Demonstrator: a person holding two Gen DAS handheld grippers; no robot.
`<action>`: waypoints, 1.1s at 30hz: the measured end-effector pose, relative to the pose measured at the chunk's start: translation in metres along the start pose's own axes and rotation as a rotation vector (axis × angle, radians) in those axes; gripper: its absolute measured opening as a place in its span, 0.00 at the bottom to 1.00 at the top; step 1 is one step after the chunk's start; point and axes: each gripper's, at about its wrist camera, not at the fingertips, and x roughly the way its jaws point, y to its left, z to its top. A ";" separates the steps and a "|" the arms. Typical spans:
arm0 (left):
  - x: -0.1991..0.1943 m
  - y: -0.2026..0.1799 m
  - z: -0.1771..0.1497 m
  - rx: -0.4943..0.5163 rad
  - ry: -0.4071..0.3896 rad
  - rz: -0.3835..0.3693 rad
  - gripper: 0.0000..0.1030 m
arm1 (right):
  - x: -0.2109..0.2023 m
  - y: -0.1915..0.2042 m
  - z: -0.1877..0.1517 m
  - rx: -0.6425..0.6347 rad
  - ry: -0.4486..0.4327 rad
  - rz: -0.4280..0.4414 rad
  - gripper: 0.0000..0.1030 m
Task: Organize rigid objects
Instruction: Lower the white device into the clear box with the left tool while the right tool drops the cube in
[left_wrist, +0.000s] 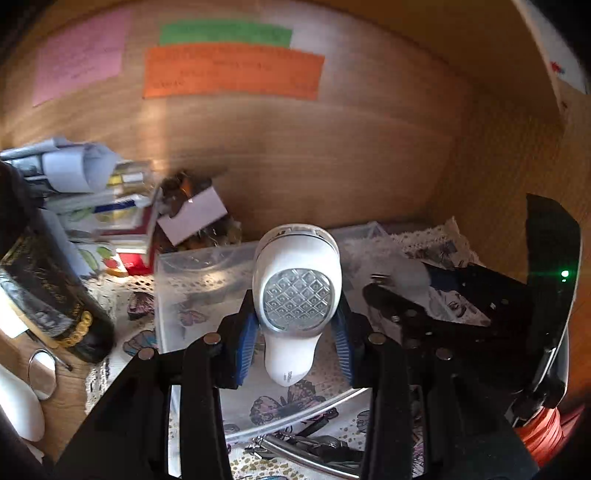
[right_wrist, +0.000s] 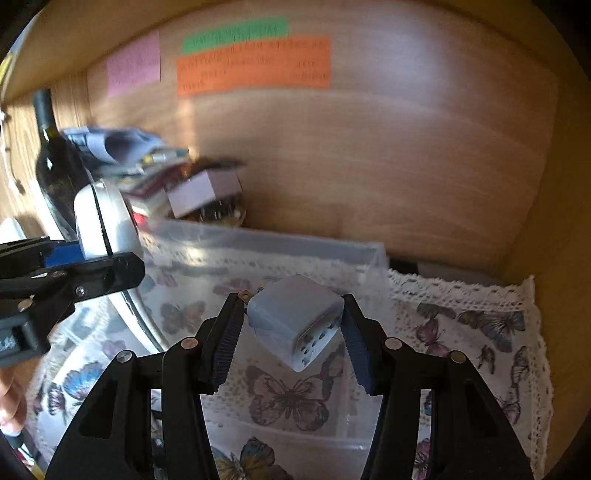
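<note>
The left gripper (left_wrist: 297, 325) has its jaws closed on a white LED lamp (left_wrist: 295, 291), pinched at its waist; the right gripper (right_wrist: 291, 332) clamps a grey plug adapter (right_wrist: 295, 317). Both look light, rigid, smooth plastic, hovering above the clear bin (right_wrist: 288, 243).

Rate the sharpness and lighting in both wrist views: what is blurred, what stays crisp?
Left wrist view: the held white plastic LED lamp is crisp, the orange paper note and wooden back panel smeared, corners dark. Right wrist view: the pale grey plug adapter is fairly sharp, the clear plastic bin streaked.
</note>
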 end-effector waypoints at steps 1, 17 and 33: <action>0.003 0.000 -0.001 0.002 0.004 0.005 0.37 | 0.005 0.000 -0.001 0.000 0.013 0.004 0.48; 0.013 0.030 -0.007 -0.030 -0.006 0.140 0.42 | 0.021 0.004 -0.008 -0.006 0.064 -0.013 0.49; -0.053 0.014 -0.024 -0.003 -0.123 0.174 0.85 | -0.071 0.017 -0.006 -0.017 -0.129 -0.019 0.71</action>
